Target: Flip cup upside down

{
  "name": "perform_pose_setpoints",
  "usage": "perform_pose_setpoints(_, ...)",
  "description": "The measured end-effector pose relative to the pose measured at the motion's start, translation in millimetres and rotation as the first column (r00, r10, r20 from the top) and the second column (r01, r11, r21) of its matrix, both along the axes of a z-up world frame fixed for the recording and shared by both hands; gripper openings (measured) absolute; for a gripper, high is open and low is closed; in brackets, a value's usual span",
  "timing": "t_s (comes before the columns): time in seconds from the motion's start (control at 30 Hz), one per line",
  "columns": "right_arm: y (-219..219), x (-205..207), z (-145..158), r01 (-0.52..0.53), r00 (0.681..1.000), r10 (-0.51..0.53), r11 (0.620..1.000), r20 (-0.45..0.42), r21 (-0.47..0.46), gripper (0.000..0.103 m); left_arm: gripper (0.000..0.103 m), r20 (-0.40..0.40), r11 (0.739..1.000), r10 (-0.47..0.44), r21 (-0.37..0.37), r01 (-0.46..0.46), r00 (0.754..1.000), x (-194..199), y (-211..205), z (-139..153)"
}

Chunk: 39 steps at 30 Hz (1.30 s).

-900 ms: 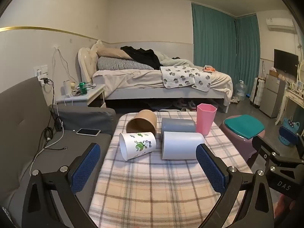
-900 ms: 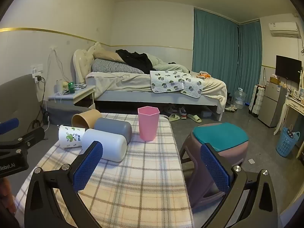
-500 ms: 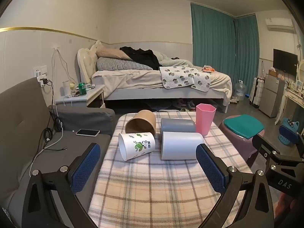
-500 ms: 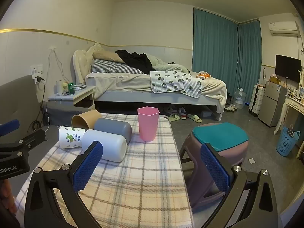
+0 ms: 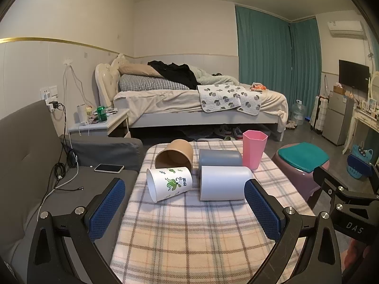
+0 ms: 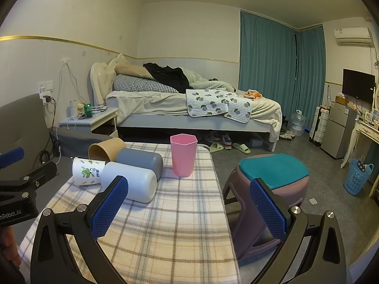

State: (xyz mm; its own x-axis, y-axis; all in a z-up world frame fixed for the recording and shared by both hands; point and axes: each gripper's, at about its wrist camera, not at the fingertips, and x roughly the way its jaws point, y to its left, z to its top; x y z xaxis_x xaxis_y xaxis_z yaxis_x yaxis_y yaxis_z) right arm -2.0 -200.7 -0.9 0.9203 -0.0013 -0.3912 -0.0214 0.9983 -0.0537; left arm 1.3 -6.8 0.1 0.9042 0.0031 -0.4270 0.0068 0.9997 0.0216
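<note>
You have bare plaid tablecloth (image 5: 194,236) in front of the white cup (image 5: 222,185). Behind it the grey cup (image 5: 220,157) blocks; to its left the leaf-printed cup (image 5: 169,185), beyond-right the pink cup (image 5: 254,149).

A soft woven checked tablecloth (image 5: 189,232) carries a smooth matt plastic pink cup (image 6: 183,154) and a printed paper cup (image 5: 169,184).

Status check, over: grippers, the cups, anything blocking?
Left gripper and right gripper open, empty. Pink hexagonal plastic cup upright, untouched. Four cups lie tipped left of it, grey cup nearest.
</note>
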Motion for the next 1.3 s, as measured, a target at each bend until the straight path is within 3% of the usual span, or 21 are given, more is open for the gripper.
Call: perform_pose_setpoints(1.3,-3.6,-3.2,-1.5,-0.005,1.000,0.005,1.000,-0.005,-0.003,0.103,0.103,0.010,1.000,-0.007,0.000,0.007,1.000,-3.7,1.5,5.3)
